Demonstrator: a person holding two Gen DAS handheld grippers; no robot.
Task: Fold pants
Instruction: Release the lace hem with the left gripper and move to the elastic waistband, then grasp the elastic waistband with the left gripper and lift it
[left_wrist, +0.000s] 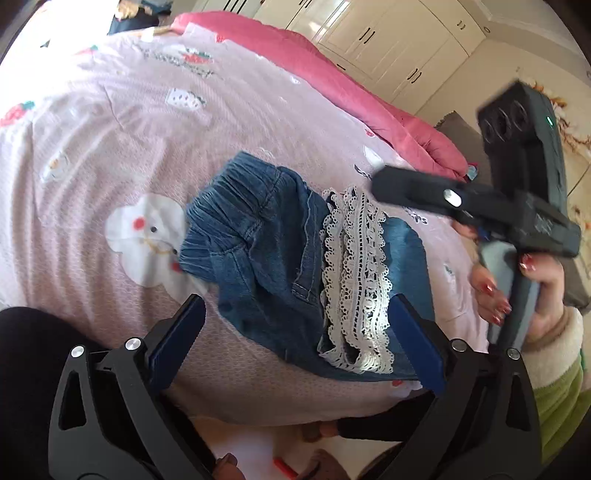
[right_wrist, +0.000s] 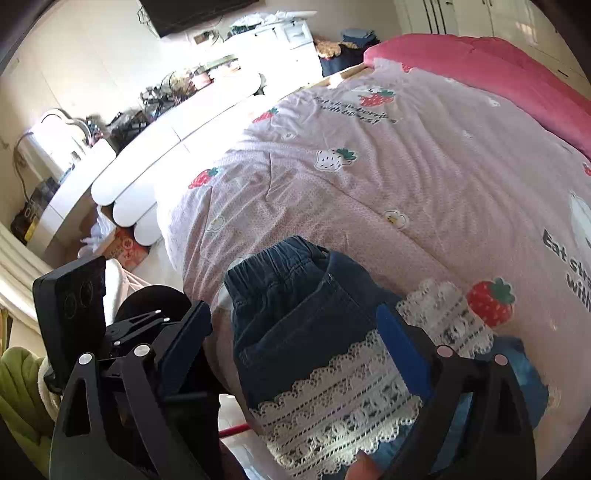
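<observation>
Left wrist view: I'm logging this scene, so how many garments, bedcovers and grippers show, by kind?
Denim pants with lace trim: 1
Bedcovers: 2, the pink strawberry-print quilt and the plain darker pink quilt
Grippers: 2, left gripper and right gripper
Total: 5

Right hand-held gripper (right_wrist: 295, 332) hangs w/ jaws wide apart, nothing pinched. Folded denim pants (right_wrist: 291, 306) w/ white lace trim (right_wrist: 343, 402) lie on bed's pink strawberry quilt (right_wrist: 388, 184) between and just ahead of its 2 fingers (right_wrist: 402, 350). Left hand-held gripper (right_wrist: 122, 332) sits just left.
</observation>
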